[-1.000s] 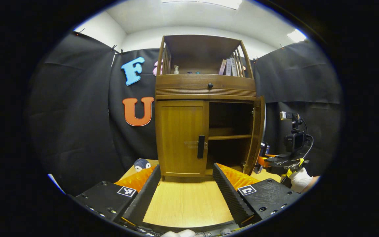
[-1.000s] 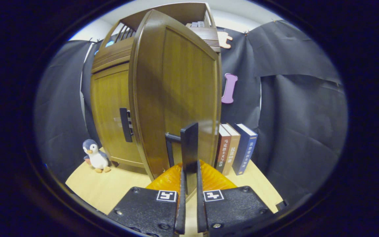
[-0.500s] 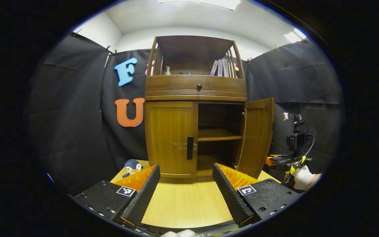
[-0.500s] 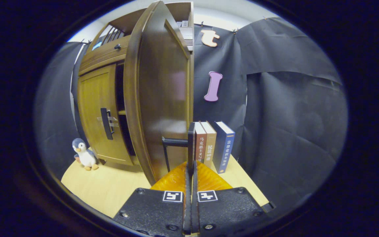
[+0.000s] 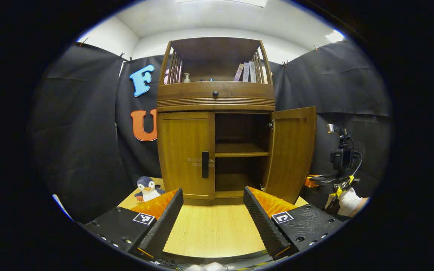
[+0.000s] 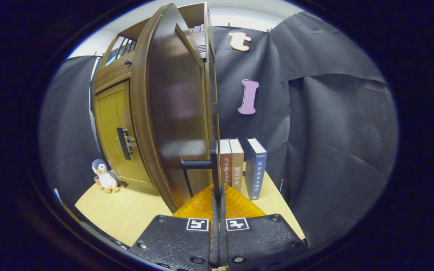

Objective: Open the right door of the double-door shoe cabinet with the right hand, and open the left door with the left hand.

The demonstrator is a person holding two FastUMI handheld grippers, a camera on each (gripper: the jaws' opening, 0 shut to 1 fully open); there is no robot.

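The shoe cabinet (image 5: 215,101) sits at the counter's (image 5: 213,233) back edge, right door (image 5: 291,150) swung wide, left door (image 5: 185,152) closed. Your right gripper (image 6: 217,188) pinches the right door's handle (image 6: 214,163); books (image 6: 241,165) stand just behind. Your left gripper (image 5: 213,214) gapes wide, nothing held, penguin toy (image 5: 147,188) near the left edge.

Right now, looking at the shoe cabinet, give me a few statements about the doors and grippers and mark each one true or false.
1. The right door stands open. True.
2. The left door is open too. False: it is shut.
3. The right gripper is shut on the right door's handle. True.
4. The left gripper grips the left door's handle. False: it is open, short of the handle.
5. The toy penguin sits inside the cabinet. False: it stands outside, by the left door.
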